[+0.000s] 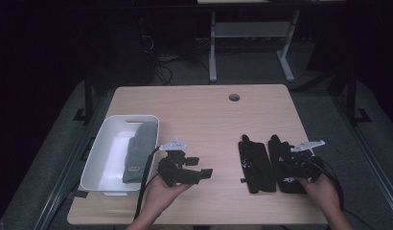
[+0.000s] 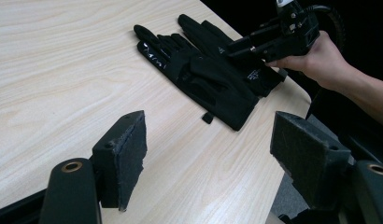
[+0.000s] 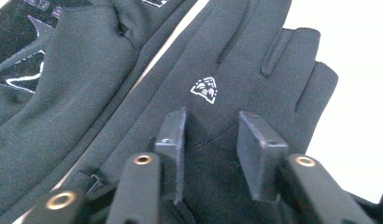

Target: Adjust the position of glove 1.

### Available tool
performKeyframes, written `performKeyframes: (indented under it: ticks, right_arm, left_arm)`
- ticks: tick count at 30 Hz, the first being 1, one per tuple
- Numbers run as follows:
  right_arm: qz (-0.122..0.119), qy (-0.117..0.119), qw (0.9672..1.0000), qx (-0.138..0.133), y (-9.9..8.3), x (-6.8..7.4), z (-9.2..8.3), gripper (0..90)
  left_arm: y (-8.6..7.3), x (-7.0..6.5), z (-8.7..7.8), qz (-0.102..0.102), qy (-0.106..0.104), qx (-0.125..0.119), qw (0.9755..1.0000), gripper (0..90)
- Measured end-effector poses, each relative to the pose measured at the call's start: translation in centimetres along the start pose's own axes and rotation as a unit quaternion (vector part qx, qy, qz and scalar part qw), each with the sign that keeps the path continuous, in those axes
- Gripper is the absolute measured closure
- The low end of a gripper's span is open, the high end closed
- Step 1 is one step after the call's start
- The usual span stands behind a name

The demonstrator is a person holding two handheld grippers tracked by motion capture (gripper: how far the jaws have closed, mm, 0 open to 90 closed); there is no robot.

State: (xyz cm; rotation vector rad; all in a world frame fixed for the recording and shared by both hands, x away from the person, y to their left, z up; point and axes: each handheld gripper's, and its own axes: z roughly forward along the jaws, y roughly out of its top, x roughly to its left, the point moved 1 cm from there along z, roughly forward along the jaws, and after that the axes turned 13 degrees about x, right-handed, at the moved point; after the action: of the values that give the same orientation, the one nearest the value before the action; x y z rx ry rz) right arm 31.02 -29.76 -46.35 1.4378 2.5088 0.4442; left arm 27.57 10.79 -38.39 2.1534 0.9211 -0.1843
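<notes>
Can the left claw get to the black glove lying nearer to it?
Probably yes. The left claw stands open above bare table, and nothing lies between it and the nearer black glove. The right claw is busy at the other glove.

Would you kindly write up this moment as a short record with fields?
Surface: wooden table
Bin: white bin at the table's left, grey glove inside
Work items: two black gloves lying flat side by side, left black glove, right black glove
Left gripper: open, empty, above bare table
Right gripper: jaws part-closed over the right black glove's fabric, not yet pinching
</notes>
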Motion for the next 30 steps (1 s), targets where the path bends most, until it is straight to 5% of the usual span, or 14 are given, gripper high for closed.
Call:
performKeyframes:
  ticks: [3, 12, 25, 30]
  right_arm:
    - [-0.003, 0.005, 1.0000, 0.000, 0.0, 0.0, -0.1, 76.9]
    - [0.023, 0.045, 0.9987, 0.009, 0.3, -0.6, -0.9, 87.8]
    - [0.030, 0.065, 0.9968, -0.036, 2.8, 0.3, -4.5, 87.8]
    - [0.024, 0.072, 0.9962, -0.044, 3.9, 1.2, -4.6, 87.8]
  left_arm:
    - [-0.1, 0.0, -0.1, 0.000, 0.001, -0.001, 1.0000, 26.9]
    - [-0.1, 0.2, -0.2, -0.003, 0.000, -0.003, 1.0000, 27.0]
    - [-0.1, 0.2, -0.5, -0.007, 0.000, -0.009, 0.9999, 27.0]
    - [-0.1, 0.1, -0.6, -0.004, 0.000, -0.008, 1.0000, 27.0]
